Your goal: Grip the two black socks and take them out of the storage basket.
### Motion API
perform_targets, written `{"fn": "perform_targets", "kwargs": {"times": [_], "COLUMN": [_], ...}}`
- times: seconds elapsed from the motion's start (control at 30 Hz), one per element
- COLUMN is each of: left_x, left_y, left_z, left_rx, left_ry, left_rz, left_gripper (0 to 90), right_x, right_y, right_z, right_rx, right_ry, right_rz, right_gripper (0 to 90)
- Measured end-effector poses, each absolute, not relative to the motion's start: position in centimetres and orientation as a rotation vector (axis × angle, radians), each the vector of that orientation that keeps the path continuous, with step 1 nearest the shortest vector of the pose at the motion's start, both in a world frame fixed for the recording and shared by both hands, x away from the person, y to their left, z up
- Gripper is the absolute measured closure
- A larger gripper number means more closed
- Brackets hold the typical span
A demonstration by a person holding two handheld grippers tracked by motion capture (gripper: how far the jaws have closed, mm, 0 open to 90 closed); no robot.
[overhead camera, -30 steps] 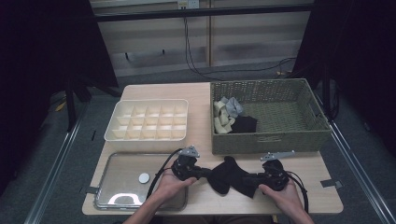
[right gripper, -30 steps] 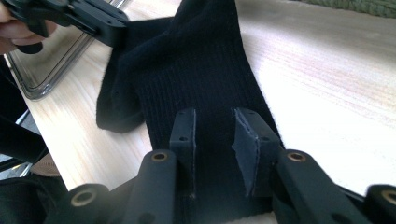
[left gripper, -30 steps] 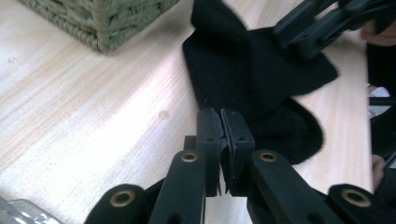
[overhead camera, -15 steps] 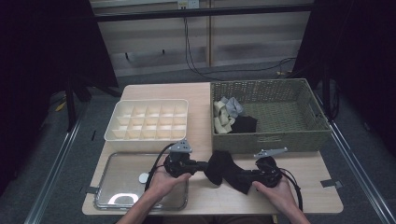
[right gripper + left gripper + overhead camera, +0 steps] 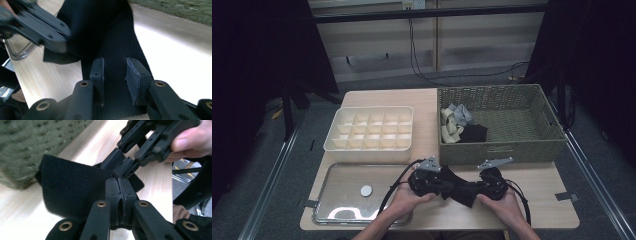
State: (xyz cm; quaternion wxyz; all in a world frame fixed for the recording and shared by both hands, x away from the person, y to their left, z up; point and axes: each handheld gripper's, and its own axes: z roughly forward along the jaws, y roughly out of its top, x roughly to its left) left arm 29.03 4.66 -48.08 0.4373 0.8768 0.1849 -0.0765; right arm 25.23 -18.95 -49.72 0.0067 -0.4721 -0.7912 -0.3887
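Note:
A black sock (image 5: pixel 460 189) lies at the table's front edge, spanning my two grippers. My left gripper (image 5: pixel 445 185) points right and is shut on one end of it. In the left gripper view the pads of that gripper (image 5: pixel 119 187) meet, with the sock's (image 5: pixel 72 187) edge pinched between them. My right gripper (image 5: pixel 473 189) points left at the other end. In the right gripper view its pads (image 5: pixel 115 67) stand apart. The ribbed sock (image 5: pixel 115 37) runs flat between and under them, wider than the gap.
A woven basket (image 5: pixel 512 150) with several socks stands just behind the grippers. A white compartment box (image 5: pixel 369 146) sits at the back left. A metal tray (image 5: pixel 339 212) holding a small white disc (image 5: pixel 366 190) lies left of my left hand.
The left gripper first drew left, then came back right towards the right gripper. The sock between them now looks shorter and more bunched. The right gripper barely shifted.

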Motion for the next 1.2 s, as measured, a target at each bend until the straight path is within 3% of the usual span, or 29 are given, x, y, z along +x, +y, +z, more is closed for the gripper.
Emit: {"fn": "perform_targets", "kwargs": {"times": [0.17,0.3,0.33,0.5,0.67,0.83,1.2], "left_x": [29.1,29.1,29.1,29.2,29.7,29.8,29.5], "left_y": [4.0,4.4,4.5,6.0,8.1,9.8,10.1], "left_z": [-49.7,-50.2,-50.1,-48.9,-48.4,-48.8,-49.7], "left_rx": [2.216,2.224,2.219,2.198,2.179,2.201,2.272], "left_ry": [0.473,0.496,0.502,0.489,0.529,0.561,0.563], "left_rz": [-0.223,-0.218,-0.212,-0.212,-0.209,-0.203,-0.181], "left_gripper": [81.8,72.5,66.6,65.8,75.3,77.8,68.2], "right_x": [25.0,24.7,24.6,24.3,24.2,24.2,23.5], "right_y": [-20.1,-21.5,-21.9,-22.9,-23.0,-22.6,-22.3], "right_z": [-49.6,-49.6,-49.6,-49.5,-49.2,-48.9,-49.6], "right_rx": [-1.511,-1.557,-1.58,-1.625,-1.626,-1.6,-1.568], "right_ry": [-2.484,-2.48,-2.479,-2.474,-2.463,-2.441,-2.458], "right_rz": [-1.21,-1.209,-1.203,-1.201,-1.228,-1.269,-1.216], "right_gripper": [68.2,68.1,68.1,66.2,64.3,65.3,66.4]}}
